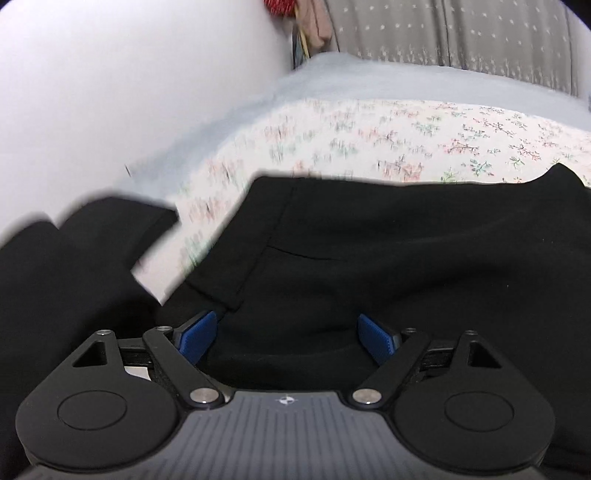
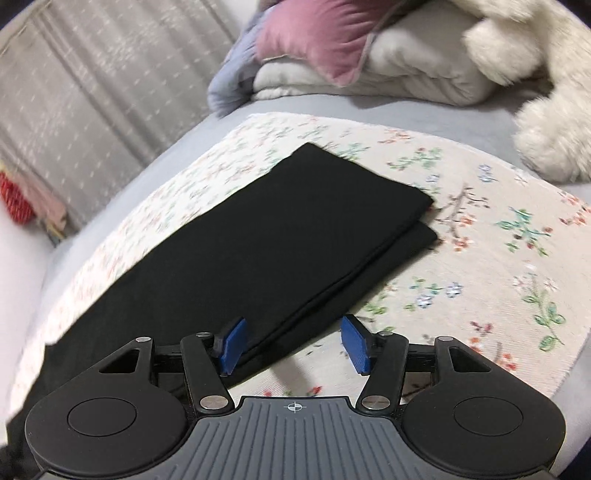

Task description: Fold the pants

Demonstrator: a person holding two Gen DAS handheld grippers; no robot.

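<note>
The left gripper [image 1: 287, 334] stands wide, its jaws over black cloth, gripping nothing. The right gripper [image 2: 291, 343] is about half open (also empty), straddling the long edge of the pants [image 2: 258, 236], which lie leg on leg on the floral cloth [image 2: 480, 266]. They look soft, light and limp; pinch both layers at hem or waistband.

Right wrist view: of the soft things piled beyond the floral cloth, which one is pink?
The cushion. It is smooth pink, leaning on the folded white quilt; the fluffy toy beside them is cream-white.
</note>
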